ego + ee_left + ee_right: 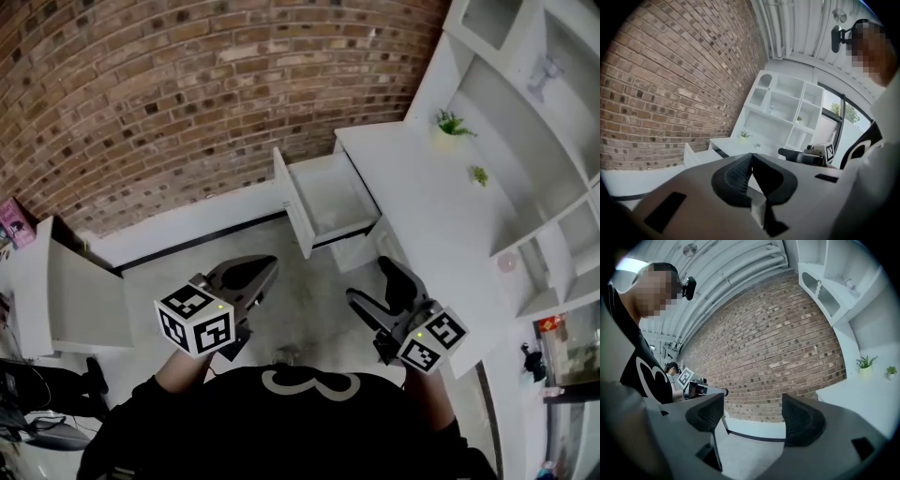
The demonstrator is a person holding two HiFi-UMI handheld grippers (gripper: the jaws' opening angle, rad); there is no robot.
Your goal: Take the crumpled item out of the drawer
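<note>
Jaws of the right gripper (752, 412) stand wide apart with only floor and wall showing between them. Jaws of the left gripper (751, 161) are pressed together on nothing.

Crumpled item: not located. It shows in no view. The drawer (333, 199) is pulled out from the desk (431, 211), and its visible bottom reads as bare white; the far corners under the desk edge are hidden.

Both grippers hang over the floor (305, 300) in front of the person, short of the drawer and touching neither it nor each other. Beyond them are a brick wall (187, 94) and a small potted plant (450, 124) on the desk top.

Judgement: nothing is held, so the step in hand looks like the approach, with the right gripper readied for the grasp.

Next move calls for finding the item first, perhaps by looking deeper into the drawer. Then the open right jaws go in from above, clear of the drawer walls, and close on it.
</note>
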